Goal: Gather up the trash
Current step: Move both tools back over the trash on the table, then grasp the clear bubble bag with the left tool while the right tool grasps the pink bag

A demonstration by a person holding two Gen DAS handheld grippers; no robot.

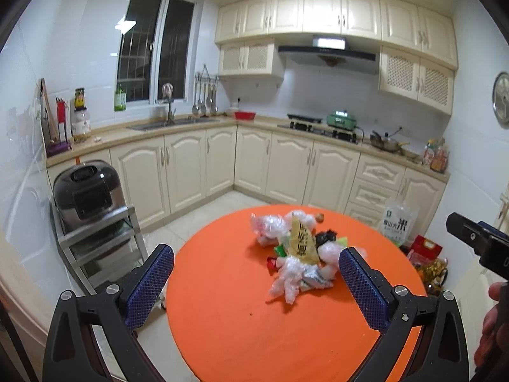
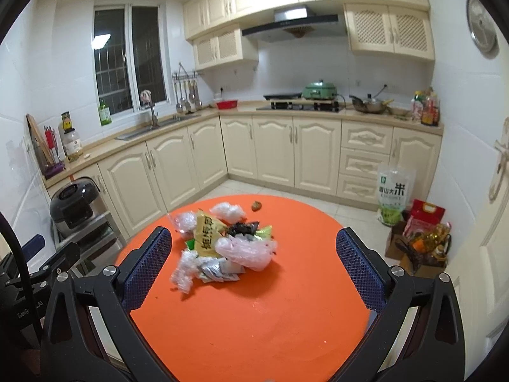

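At the far left, off the table, a rice cooker (image 1: 84,191) sits on a steel rack (image 1: 105,242). Next comes the left gripper (image 1: 256,281), level and aimed across the round orange table (image 1: 238,324); its blue pads (image 1: 149,286) are spread wide with nothing between them, hovering above the near edge and clear of the tabletop.

The trash (image 1: 299,251) lies heaped near the table's middle, toward the far edge: crumpled clear plastic, a yellow wrapper (image 1: 302,242) on top, a black scrap, small green and red wrappers. A brown lump (image 1: 320,217) sits apart, by the far edge. From the right wrist view the same pile (image 2: 222,245) shows a pinkish bag (image 2: 248,251) on its near right side.

The right gripper (image 2: 254,269) is held likewise, fingers wide apart and empty, above the table's near edge; in the left view its black body pokes in at the right, with part of a hand (image 1: 494,324) below it.

No bin or bag to receive anything is in view. This looks like the approach step, nothing yet picked. The next move probably calls for reaching forward and down to the pile and closing on one loose piece; the thin plastic may slip or drag its neighbours. To the right of the table, on the floor, stand a rice bag (image 2: 393,195) and a red box (image 2: 428,211).
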